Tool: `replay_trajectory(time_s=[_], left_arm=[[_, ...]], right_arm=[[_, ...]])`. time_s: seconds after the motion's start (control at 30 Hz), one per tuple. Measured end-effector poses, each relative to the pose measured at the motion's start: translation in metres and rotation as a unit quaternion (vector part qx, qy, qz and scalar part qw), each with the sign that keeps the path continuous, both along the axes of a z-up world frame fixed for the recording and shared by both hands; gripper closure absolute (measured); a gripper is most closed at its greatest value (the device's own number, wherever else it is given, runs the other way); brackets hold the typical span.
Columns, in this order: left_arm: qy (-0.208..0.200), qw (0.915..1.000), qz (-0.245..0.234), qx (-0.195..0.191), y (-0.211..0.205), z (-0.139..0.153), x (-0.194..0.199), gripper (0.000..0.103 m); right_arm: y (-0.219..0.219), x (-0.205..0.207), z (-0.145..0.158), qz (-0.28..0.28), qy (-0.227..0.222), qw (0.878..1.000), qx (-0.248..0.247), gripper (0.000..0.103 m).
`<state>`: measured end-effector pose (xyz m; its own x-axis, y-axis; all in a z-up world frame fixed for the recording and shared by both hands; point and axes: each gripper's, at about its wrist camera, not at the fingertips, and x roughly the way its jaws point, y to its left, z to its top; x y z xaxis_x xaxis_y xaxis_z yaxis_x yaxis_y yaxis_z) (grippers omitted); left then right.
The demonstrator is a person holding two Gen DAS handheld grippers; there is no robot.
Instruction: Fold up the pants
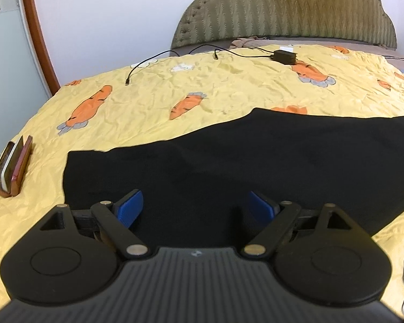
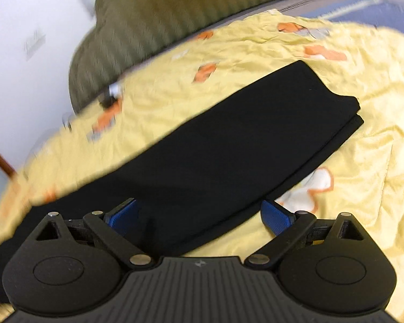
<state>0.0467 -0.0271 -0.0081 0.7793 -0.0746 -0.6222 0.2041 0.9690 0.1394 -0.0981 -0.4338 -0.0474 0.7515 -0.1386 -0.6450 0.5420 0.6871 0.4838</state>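
Observation:
Black pants (image 1: 229, 156) lie flat on a yellow bedspread with carrot prints (image 1: 161, 86), folded lengthwise into one long strip. In the left wrist view my left gripper (image 1: 196, 204) is open and empty, hovering over the near edge of the pants at their wide end. In the right wrist view the pants (image 2: 229, 140) run from lower left to the stacked leg ends at upper right. My right gripper (image 2: 199, 212) is open and empty above the pants' near edge, its right finger over the bedspread (image 2: 363, 188).
A brown case with a white item (image 1: 12, 169) lies at the bed's left edge. A black charger box (image 1: 284, 56) with cables (image 1: 145, 64) lies near the green padded headboard (image 1: 282, 8). A wooden frame (image 1: 37, 32) stands at left.

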Motion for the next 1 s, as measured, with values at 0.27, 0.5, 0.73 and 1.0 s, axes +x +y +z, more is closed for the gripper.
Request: replay_trajectory(time_s=[0.27,0.5,0.73,1.0], left_arm=[[0.0,0.9997,-0.025,0.004,-0.035,0.0,0.007,0.017],[0.009,0.9981,-0.06,0.002,-0.058,-0.009,0.005,0.016],[0.017,0.9982,-0.057,-0.006,-0.048,-0.011,0.004,0.014],[0.022,0.998,-0.055,-0.023,-0.037,-0.013,0.002,0.013]], right_arm=[[-0.047,-0.026,-0.02,-0.093,-0.129,0.979,0.13,0.005],[-0.066,-0.008,-0.021,-0.101,-0.134,0.976,0.14,0.003],[-0.076,-0.007,-0.017,-0.08,-0.193,0.968,0.141,0.039],[-0.085,0.007,-0.037,-0.121,-0.115,0.974,0.154,0.091]])
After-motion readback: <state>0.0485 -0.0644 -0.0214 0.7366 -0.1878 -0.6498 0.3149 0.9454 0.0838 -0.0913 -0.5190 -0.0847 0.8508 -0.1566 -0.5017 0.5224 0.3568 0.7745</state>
